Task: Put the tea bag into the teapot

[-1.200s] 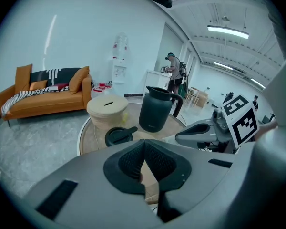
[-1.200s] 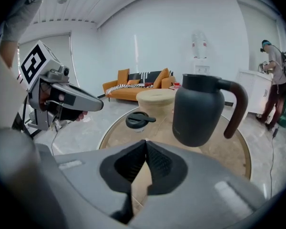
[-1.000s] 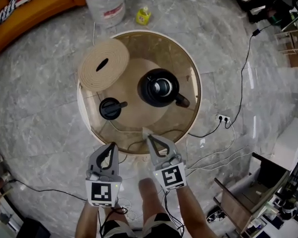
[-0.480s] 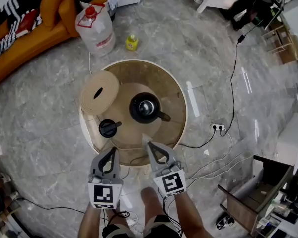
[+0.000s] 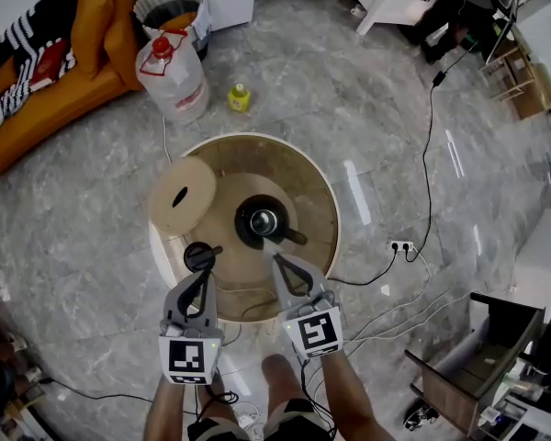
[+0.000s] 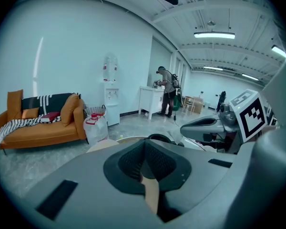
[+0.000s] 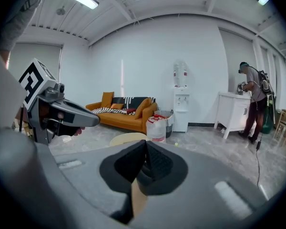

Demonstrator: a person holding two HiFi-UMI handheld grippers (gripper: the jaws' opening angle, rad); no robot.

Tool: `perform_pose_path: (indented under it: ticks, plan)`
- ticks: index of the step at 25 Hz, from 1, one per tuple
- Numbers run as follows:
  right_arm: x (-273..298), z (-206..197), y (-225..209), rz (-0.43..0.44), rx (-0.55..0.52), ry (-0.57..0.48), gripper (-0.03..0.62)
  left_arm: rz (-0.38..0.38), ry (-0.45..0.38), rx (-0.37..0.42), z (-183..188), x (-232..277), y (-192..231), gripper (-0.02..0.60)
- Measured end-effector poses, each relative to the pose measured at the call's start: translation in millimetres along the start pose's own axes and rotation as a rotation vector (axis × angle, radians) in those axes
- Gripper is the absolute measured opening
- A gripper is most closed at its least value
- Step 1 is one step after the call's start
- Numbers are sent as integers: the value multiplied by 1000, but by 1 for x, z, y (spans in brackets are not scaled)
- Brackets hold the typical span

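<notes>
1. Tea bag [image 5: 268, 243]: pinched in right gripper [image 5: 275, 259], jaws closed on it, at 6 o'clock of the lidless teapot [image 5: 250, 231].
2. Left gripper [image 5: 205, 276]: jaws together, empty.
3. Step judged: delivery. Next: centre over mouth, then release.

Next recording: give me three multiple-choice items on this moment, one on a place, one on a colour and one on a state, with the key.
1. Where is the teapot's lid?
A. on the teapot
B. on the table, beside the teapot
C. on the floor

2. What colour is the water jug's cap?
A. red
B. blue
C. white

3. How is the left claw?
A. wide open
B. clamped on the teapot's handle
C. shut, with nothing in it

Key:
1 B: the lid lies on the tabletop, apart from the open teapot.
2 A: the cap shows red in the head view.
3 C: the left gripper view shows its pads meeting with nothing between them.
</notes>
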State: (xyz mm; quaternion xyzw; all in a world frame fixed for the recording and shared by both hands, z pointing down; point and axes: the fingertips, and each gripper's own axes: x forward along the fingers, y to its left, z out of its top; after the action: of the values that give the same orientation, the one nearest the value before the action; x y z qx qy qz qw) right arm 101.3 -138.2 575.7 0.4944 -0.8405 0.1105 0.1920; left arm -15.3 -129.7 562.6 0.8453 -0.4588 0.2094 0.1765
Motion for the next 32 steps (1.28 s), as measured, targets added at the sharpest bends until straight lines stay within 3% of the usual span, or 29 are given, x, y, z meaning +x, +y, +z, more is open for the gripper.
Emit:
perform_pose_path:
  ticks: [6,22,27,29,32]
  plan:
    - [21,7,-19,-7,20,24,2,-14,-22,51,17,20,11,17]
    - [64,-40,-36,-6,30,65,2,11,25,-33,-24,56,22,17]
    - [70,-44,-35,13,43,60,5,-4,13,26,-27,61,25,17]
    - [70,-43,-32,29,80,59,168,-4,15,26,-27,62,24,17]
    - [70,-41,-31,34,98,47,239,-1,22,9,-24,62,24,17]
